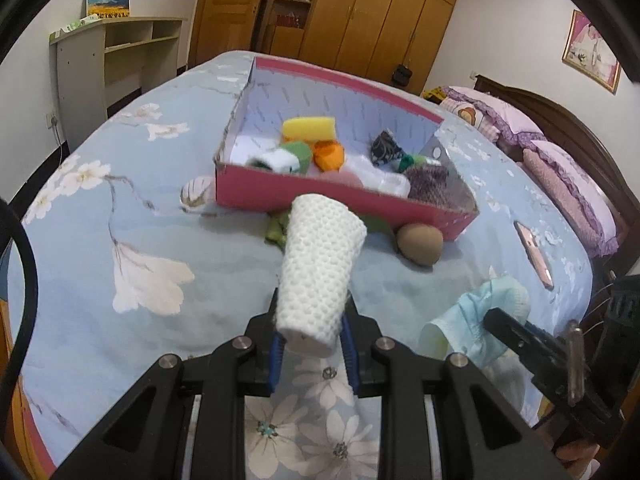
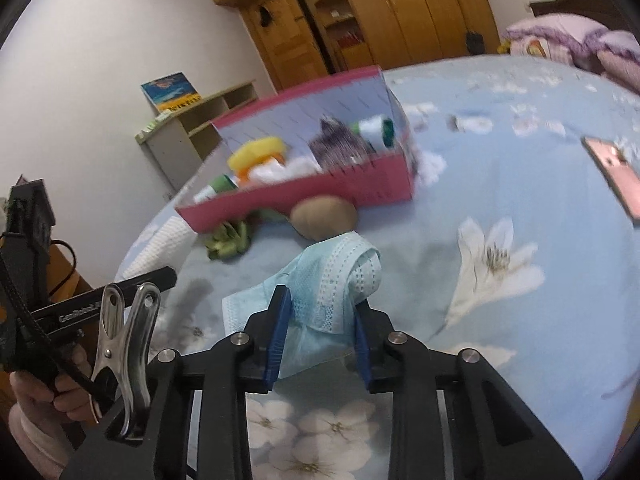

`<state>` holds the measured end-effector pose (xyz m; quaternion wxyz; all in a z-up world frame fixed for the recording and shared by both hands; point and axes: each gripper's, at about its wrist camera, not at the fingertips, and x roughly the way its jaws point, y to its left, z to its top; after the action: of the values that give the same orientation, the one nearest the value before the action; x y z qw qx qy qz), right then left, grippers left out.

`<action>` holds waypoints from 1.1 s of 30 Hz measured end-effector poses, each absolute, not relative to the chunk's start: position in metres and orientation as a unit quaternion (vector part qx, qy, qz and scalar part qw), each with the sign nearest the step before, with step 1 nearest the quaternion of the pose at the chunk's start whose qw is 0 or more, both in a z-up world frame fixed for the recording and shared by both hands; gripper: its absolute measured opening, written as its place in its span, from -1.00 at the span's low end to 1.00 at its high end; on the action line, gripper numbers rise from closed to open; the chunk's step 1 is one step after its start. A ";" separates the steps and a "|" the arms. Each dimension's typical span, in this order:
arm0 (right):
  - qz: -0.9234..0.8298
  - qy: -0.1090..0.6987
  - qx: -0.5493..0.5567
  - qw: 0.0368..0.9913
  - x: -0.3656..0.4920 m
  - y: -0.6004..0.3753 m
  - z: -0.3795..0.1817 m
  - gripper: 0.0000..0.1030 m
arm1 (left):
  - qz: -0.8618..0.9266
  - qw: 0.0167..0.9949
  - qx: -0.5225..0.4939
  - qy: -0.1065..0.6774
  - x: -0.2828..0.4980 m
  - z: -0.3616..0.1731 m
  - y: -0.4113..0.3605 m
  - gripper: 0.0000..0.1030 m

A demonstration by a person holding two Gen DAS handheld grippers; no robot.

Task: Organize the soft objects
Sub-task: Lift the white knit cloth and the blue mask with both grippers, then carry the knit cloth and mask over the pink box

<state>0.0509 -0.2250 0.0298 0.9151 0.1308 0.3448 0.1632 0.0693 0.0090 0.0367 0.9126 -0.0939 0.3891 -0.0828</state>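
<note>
With several soft items already in the red box (image 1: pixel 320 194) ahead, the left claw (image 1: pixel 312 344) grips a white foam sleeve (image 1: pixel 320 272), the right claw (image 2: pixel 320 340) clamps a blue face mask (image 2: pixel 332 280), and a brown ball (image 1: pixel 420 245) just short of the box is left.

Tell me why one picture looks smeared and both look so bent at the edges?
Right wrist view: the pink cardboard box and brown round pouch are motion-blurred, while the light blue face mask stays fairly sharp. Left wrist view: crisper, white knitted foam sleeve clear. Both: fisheye lenses curve the blue floral bedspread and darken corners.
</note>
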 end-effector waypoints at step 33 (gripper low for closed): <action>0.199 0.294 0.089 0.931 0.117 -0.203 0.094 -0.41 | -0.091 0.941 -0.062 0.320 0.158 0.104 0.001 -0.51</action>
<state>0.1168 -0.2028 0.0942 0.9306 0.0895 0.2941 0.1988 0.1577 0.0010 0.1036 0.9409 -0.0621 0.3203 -0.0906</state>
